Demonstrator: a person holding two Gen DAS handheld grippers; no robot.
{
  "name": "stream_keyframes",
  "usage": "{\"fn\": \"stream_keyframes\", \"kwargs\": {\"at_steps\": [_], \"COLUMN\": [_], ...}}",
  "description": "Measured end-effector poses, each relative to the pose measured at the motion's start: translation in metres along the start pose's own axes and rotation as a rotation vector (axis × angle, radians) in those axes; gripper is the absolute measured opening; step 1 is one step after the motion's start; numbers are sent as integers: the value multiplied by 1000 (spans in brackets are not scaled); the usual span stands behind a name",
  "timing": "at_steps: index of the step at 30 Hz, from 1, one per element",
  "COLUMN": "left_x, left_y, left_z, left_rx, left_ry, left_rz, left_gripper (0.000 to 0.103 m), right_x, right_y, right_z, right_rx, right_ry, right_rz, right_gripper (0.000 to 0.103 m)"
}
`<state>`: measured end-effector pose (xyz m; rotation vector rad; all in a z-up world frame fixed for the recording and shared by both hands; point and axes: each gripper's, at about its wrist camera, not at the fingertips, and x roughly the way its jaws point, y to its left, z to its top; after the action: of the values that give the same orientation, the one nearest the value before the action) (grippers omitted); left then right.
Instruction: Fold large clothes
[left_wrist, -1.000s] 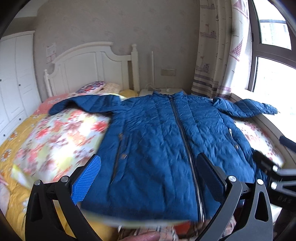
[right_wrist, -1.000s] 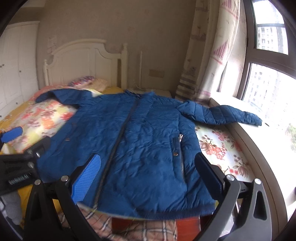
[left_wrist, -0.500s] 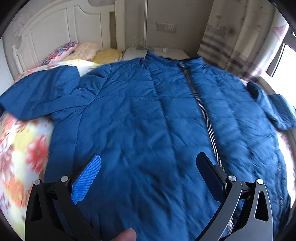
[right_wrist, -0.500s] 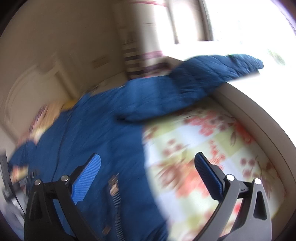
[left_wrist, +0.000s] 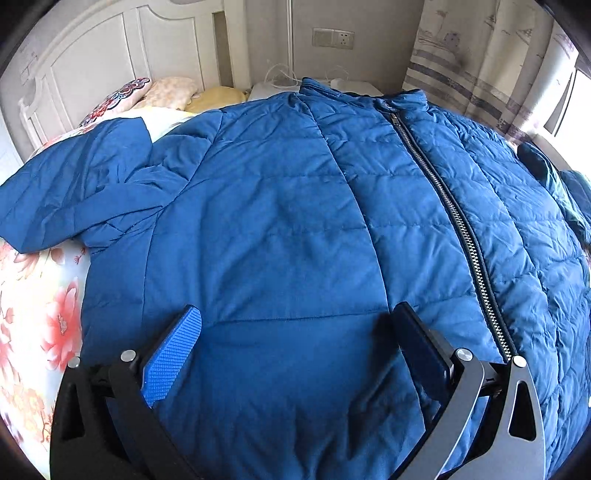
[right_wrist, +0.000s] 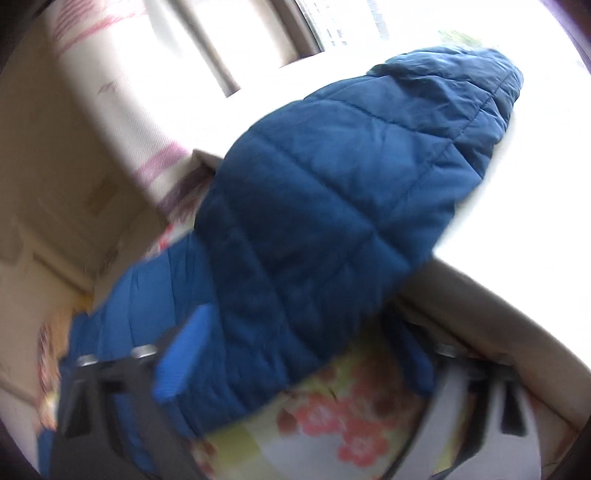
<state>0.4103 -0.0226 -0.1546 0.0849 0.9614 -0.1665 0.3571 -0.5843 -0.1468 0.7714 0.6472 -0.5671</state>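
A large blue quilted jacket (left_wrist: 295, 221) lies spread flat, front up and zipped, on a bed with a floral cover (left_wrist: 40, 314). Its left sleeve (left_wrist: 74, 188) stretches out toward the left. My left gripper (left_wrist: 295, 350) is open and empty, low over the jacket's front panel left of the zipper (left_wrist: 461, 229). In the blurred right wrist view, the jacket's right sleeve (right_wrist: 351, 192) reaches up onto the bright windowsill. My right gripper (right_wrist: 299, 354) is open, its jaws either side of the sleeve's lower part above the floral cover (right_wrist: 332, 424).
A white headboard (left_wrist: 110, 62) and pillows (left_wrist: 162, 92) stand beyond the collar. A white bedside unit (left_wrist: 266, 90) with cables sits behind the collar, a curtain (left_wrist: 480, 55) at the right. A beige ledge (right_wrist: 498, 314) and the window (right_wrist: 332, 22) border the bed's right side.
Both grippers have moved forward from the foot of the bed. The left has come close over the jacket's front. The right has swung right and closed in on the right sleeve.
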Motion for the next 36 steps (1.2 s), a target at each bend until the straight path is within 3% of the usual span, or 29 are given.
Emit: {"fn": "stream_keyframes", "kwargs": {"at_steps": [2,3,6,9,11,13,14,15,16,18,22,25,27,29,32,36], "left_x": [0,0,-1,-1,-1,-2,-2,-2,-2,-2,-3,-9,-21,-39,-60,-58], "left_y": [1,1,0,1,1,2,2,2,2,3,3,2,-10,-44,-119,-218], "left_z": [0,1,0,0,0,-1,0,0,0,-1,-1,-1,1,9,25,39], "left_rx": [-4,-7,-9,-14,-15,-18,-19,-19,-18,-19,-22,-30,4,81,281,537], "left_ry": [-4,-6,-10,-13,-15,-17,-17,-18,-18,-19,-22,-45,-90,-150,-240,-303], "left_rz": [-6,-8,-8,-14,-15,-20,-21,-21,-21,-22,-25,7,13,-29,-56,-58], "left_gripper": [99,99,99,99,99,99,99,99,99,99,99,99,97,97,97,97], "right_x": [-6,-18,-55,-69,-68,-52,-39,-22,-1,6,-16,-56,-67,-66,-51,-42], "right_y": [26,54,148,224,265,289,294,296,293,281,246,199,163,117,55,7], "right_z": [2,-2,-39,-96,-151,-204,-221,-235,-246,-243,-200,-174,-157,-140,-120,-119], "right_rx": [-61,-170,-490,-795,-982,-1108,-1145,-1164,-1153,-1101,-909,-795,-718,-577,-320,-94], "right_ry": [-47,-117,-271,-281,-199,-64,13,105,211,224,308,244,209,176,147,76], "right_rz": [28,41,96,198,304,347,338,329,319,329,393,442,412,364,316,290], "right_gripper": [15,11,9,9,9,14,31,55,65,69,75,76,76,71,61,60]}}
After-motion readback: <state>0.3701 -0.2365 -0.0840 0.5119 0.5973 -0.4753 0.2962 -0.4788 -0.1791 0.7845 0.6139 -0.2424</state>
